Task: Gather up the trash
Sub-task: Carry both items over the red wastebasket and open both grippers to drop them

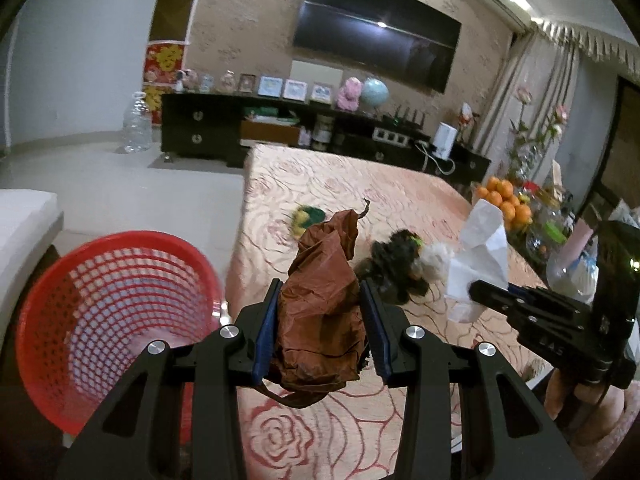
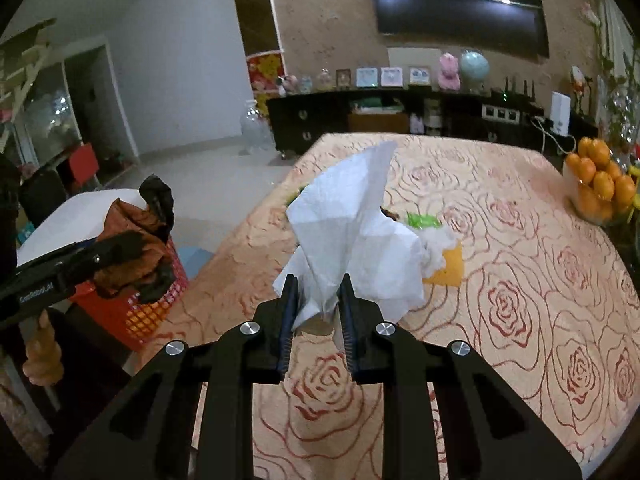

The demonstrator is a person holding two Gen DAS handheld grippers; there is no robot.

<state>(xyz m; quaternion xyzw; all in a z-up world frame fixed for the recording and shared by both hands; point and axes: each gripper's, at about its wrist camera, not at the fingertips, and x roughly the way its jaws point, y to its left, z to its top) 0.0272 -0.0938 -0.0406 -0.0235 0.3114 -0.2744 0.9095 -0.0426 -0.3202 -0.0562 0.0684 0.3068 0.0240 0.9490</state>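
- The crumpled brown plastic bag point(image 1: 324, 312) hides the rose-patterned tablecloth point(image 1: 360, 184) behind it.
- The dark blurred clump of trash point(image 1: 394, 258) is too smeared to identify.
- The red mesh plastic basket point(image 2: 148, 312) is mostly hidden in the right wrist view.

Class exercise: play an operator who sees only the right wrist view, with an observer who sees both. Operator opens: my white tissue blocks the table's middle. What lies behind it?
Observer: A yellow-green scrap lies on the tablecloth, beyond a dark clump.
Operator: Is the brown bag gripped squarely?
Observer: Yes, the brown bag sits between both blue pads of the left hand-held gripper.
Operator: Can you see into the basket?
Observer: Yes; the red basket shows only mesh inside where visible.
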